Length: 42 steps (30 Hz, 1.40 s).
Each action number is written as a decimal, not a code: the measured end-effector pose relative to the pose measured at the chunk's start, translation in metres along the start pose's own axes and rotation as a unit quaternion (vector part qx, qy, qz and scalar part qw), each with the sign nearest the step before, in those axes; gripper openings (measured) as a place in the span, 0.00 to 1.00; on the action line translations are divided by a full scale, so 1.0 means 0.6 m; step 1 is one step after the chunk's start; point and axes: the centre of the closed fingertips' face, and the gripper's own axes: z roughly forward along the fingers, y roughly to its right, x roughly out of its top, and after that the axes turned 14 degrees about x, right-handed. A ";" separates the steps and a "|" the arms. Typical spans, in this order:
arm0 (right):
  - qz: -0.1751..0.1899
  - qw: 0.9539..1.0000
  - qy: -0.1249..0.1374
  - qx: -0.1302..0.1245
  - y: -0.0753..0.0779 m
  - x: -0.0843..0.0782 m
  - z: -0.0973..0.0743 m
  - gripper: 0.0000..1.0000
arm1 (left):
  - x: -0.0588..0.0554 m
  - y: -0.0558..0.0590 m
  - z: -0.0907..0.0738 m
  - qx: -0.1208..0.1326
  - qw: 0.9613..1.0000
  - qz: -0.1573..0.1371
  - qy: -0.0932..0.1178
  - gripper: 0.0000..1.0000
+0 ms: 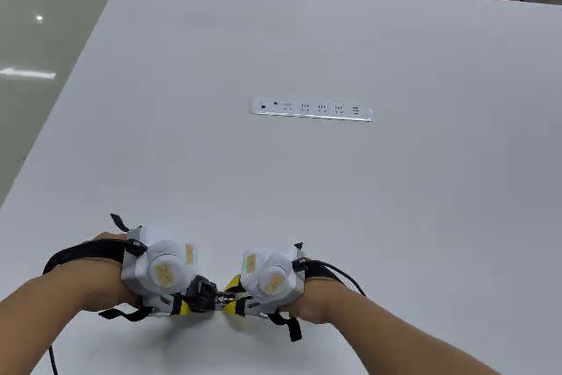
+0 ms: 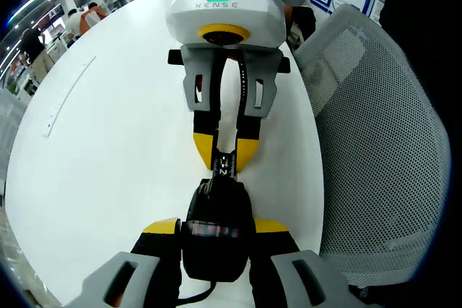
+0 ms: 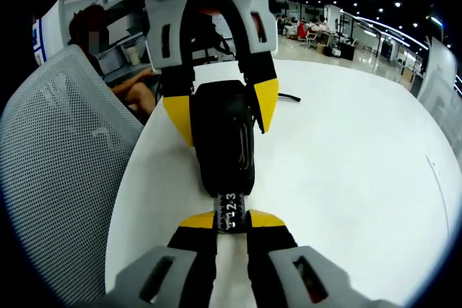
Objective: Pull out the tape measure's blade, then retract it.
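Note:
The black tape measure lies low over the white table, held between the two grippers, which face each other. My left gripper is shut on the tape measure's body, one yellow fingertip on each side. My right gripper is shut on the blade, of which only a short stretch with black numerals shows out of the case. In the head view the left gripper and right gripper sit almost tip to tip near the table's front edge.
A white power strip lies mid-table, well beyond the grippers. A grey mesh chair stands at the table's near edge, also seen as the chair in the right gripper view. People sit at desks far behind.

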 end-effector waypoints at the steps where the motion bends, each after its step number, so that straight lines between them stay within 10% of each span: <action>1: 0.000 1.000 0.000 0.000 0.000 -0.001 -0.001 0.13 | 0.000 0.000 0.000 0.000 1.000 -0.001 0.001 0.33; 42: 0.011 1.000 -0.007 -0.013 -0.001 -0.049 -0.045 0.14 | 0.001 -0.001 -0.001 -0.001 1.000 -0.004 0.001 0.33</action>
